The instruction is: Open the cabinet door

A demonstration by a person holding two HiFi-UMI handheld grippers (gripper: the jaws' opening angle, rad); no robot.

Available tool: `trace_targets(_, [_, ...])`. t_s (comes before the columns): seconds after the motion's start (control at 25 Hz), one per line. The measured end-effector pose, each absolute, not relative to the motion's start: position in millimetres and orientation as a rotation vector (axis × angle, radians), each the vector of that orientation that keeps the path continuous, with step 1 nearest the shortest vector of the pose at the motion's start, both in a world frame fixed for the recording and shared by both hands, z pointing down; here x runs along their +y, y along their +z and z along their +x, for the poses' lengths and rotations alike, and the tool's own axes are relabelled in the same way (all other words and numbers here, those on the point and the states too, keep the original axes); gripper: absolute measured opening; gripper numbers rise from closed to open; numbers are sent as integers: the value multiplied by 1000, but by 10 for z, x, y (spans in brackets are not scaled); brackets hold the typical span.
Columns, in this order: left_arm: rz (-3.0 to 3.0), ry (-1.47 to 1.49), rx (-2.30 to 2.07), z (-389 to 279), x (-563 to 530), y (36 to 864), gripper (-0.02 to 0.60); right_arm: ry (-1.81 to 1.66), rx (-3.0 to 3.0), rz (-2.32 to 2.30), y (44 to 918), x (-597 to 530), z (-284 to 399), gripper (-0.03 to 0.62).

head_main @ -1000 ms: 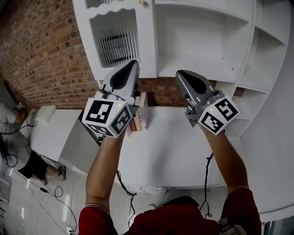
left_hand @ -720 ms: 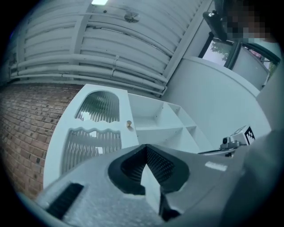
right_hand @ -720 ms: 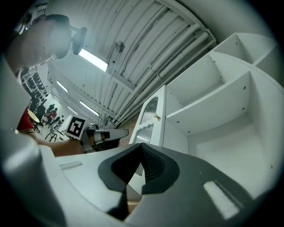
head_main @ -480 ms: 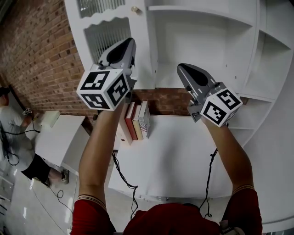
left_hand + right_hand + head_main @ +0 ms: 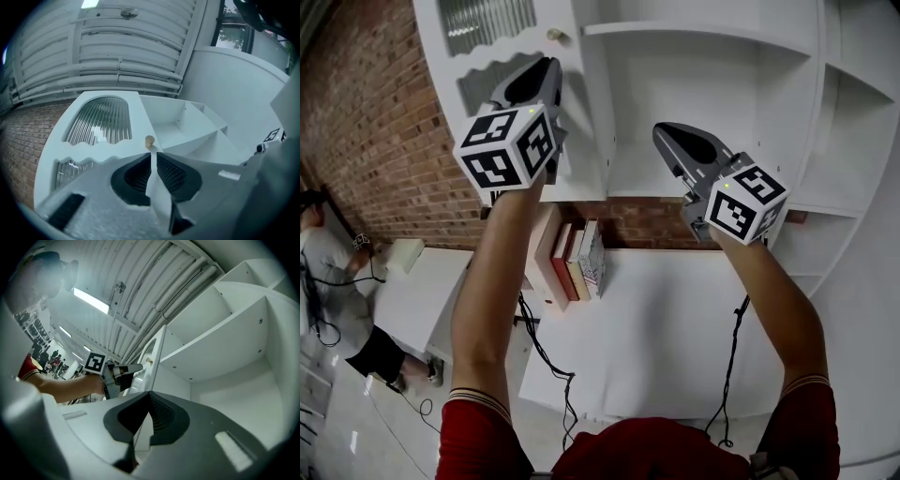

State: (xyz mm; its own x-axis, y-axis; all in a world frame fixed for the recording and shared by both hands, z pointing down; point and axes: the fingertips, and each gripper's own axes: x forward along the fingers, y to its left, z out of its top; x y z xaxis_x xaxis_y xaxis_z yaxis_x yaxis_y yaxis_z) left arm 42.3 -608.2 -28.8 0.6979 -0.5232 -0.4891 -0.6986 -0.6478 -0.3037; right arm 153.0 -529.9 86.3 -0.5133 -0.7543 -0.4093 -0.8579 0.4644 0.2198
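The white cabinet door has ribbed glass panes and a small round knob near its right edge. It stands slightly ajar in the right gripper view. My left gripper is raised against the door, its tips just below the knob. In the left gripper view the knob sits just beyond the left gripper. Its jaws are opening, a narrow gap shows, and nothing is between them. My right gripper hangs lower, in front of the open shelves, its tips together and holding nothing.
Open white shelves fill the cabinet's right side. Below, several books stand on a white table against a brick wall. A person stands at the far left, with cables on the floor.
Both grippers have risen toward the cabinet. The left one climbed further, up the door to just under the knob. The right one rose a little.
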Motion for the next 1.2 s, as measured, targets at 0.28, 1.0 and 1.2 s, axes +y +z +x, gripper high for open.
trace_targets(0.28, [-2373,482,972,501,-6169,-538,94,627,2486,-1375,851,-5333,1537,12])
trace_targets(1.0, [-2275,446,1011,587,-6163,-721,83,659,2497,-1392,909,-5215,1632,12])
trace_targets(1.2, [-2312,469,961,470,-6027,-716,80,644,2495,-1380,908,-5176,1581,12])
